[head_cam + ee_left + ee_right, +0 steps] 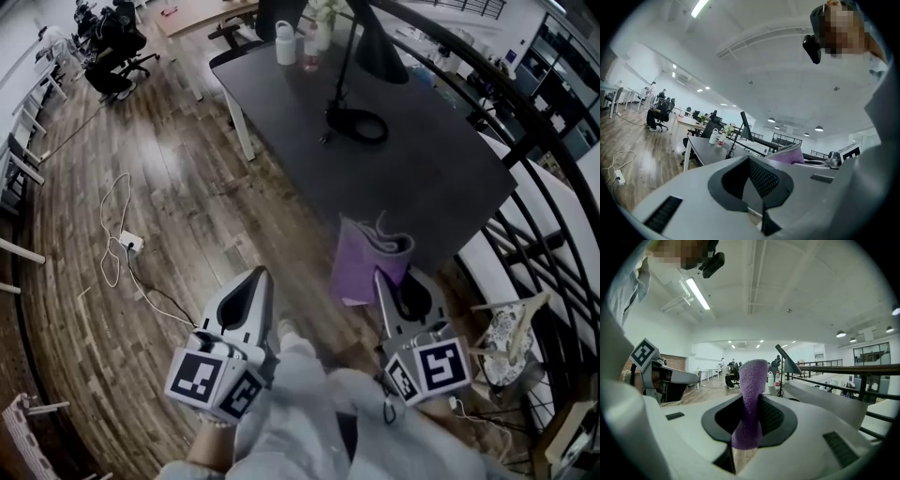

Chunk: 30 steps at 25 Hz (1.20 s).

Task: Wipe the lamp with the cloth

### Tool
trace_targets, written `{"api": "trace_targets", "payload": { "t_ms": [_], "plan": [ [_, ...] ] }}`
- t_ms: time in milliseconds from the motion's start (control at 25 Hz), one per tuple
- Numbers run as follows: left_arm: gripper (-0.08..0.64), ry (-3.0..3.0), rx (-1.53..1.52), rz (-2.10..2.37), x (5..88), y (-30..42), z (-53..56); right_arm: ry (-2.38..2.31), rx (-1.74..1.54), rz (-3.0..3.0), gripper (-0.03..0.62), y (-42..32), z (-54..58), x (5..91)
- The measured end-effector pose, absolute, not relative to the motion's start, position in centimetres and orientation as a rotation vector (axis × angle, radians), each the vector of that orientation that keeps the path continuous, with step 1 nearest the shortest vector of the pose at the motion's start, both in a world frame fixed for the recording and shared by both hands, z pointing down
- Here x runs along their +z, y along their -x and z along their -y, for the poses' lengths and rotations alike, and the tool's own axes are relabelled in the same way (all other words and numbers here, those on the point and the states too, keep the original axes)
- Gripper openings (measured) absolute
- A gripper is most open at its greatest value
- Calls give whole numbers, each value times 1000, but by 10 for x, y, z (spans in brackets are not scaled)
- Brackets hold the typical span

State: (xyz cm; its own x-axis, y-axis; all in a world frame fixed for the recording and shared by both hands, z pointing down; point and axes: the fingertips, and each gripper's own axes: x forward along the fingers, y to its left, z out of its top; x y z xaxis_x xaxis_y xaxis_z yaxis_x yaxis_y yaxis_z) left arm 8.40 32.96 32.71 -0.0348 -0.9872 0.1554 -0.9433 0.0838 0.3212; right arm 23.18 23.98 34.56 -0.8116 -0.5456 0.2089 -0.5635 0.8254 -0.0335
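Head view: dark desk (403, 178) bearing black lamp (380, 54), wooden floor (169, 187) around.

The lamp (361, 56) loses the top of its shade to the upper edge of the head view, which also cuts the far end of the desk (412, 178). The cloth (364, 262) is partly covered: its lower end disappears between the jaws of the right gripper (397, 281) that pinch it (in the left gripper view only a purple corner shows above the housing). The seated people (658, 115) far off are too small to make out, as is any print on the white bottle (286, 43).
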Motion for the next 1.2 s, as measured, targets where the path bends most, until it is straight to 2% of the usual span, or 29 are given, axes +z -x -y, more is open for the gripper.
{"api": "trace_targets", "payload": {
  "t_ms": [440, 1200],
  "plan": [
    [0, -1970, -207, 2037, 321, 9, -301, -945, 72, 2777, 86, -160, -204, 338],
    [0, -1953, -169, 2049, 329, 64, -280, -884, 58, 2819, 86, -78, -158, 338]
  ]
}}
